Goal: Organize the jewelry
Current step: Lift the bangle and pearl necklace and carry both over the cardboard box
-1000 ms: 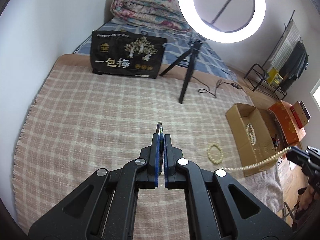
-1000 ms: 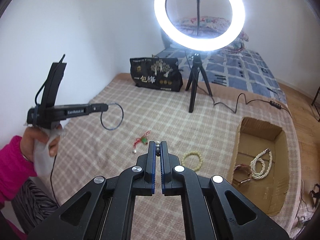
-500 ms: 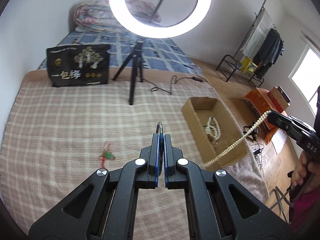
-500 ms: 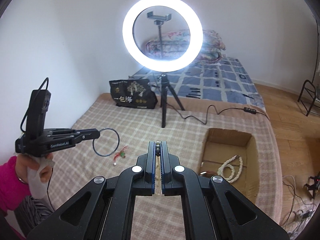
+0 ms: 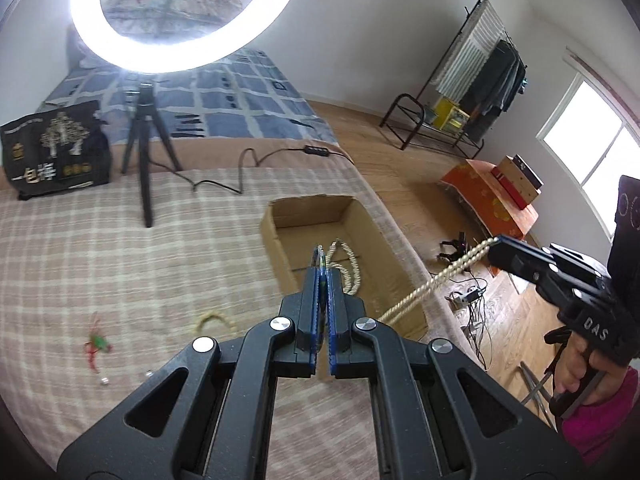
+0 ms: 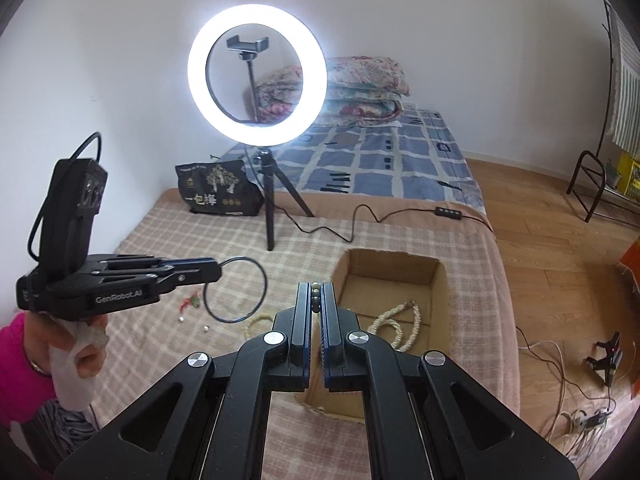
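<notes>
Left claw [image 5: 323, 276] clamping bangle [image 6: 235, 290] above box [image 5: 280, 236]

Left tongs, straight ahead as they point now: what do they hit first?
Probably the cardboard box: the left tongs, shut on a thin ring, aim into it, toward the pearl necklace inside. Depth is unclear.

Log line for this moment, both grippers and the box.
left gripper: shut on dark hoop | right gripper: shut on bead strand | cardboard box: holds one pearl necklace | both near box

Left gripper [image 5: 322, 265]: jaws closed on a thin dark ring [image 6: 235, 290], held above the cardboard box [image 5: 306, 210]. Right gripper [image 6: 316, 294]: jaws clamped on a bead necklace [image 5: 436, 280], beside that box.
</notes>
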The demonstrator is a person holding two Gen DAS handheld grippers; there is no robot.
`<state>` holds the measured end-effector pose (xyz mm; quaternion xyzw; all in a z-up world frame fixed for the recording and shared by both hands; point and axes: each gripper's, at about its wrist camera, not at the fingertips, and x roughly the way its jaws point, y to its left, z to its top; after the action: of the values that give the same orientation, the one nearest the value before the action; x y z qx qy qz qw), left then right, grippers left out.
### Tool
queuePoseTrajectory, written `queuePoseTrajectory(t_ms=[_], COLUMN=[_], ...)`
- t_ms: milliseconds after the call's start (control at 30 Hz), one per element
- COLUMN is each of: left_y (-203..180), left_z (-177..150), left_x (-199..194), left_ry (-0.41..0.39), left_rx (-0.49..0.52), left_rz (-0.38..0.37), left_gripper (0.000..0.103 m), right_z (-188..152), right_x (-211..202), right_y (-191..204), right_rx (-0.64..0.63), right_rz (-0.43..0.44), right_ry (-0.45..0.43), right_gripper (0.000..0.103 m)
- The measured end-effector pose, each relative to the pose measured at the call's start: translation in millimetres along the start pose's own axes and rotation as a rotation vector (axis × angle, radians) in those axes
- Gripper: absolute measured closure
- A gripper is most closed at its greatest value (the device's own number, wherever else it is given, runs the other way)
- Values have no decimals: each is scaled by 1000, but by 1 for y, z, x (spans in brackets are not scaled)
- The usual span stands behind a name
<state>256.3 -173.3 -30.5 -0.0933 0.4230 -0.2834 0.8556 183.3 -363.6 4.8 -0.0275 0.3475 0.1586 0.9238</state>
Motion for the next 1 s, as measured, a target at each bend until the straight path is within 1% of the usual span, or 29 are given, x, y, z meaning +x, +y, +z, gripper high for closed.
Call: queuePoseTrajectory(t_ms=[200, 433, 533, 767, 1000], left_y=[-22, -29, -27, -18, -7], left_z=[17, 28, 30, 34, 35], left_x=[51, 103, 124, 160, 183], left_ry=[28, 56, 76, 108, 145], left_rx=[22, 29, 33, 54, 33], left_rz=[5, 35, 64, 132, 145], left_gripper=[102, 102, 102, 102, 102], right_z=[-17, -42, -52, -68, -77], right_x=[1, 20, 31, 52, 65], right_y=[-25, -51, -60, -71, -73], right_rx=[11, 39, 51, 67, 72], right_rz=[-12, -4, 9, 25, 42], right_ry=[33, 84, 111, 160, 193], right_gripper=[101, 100, 101, 100, 100])
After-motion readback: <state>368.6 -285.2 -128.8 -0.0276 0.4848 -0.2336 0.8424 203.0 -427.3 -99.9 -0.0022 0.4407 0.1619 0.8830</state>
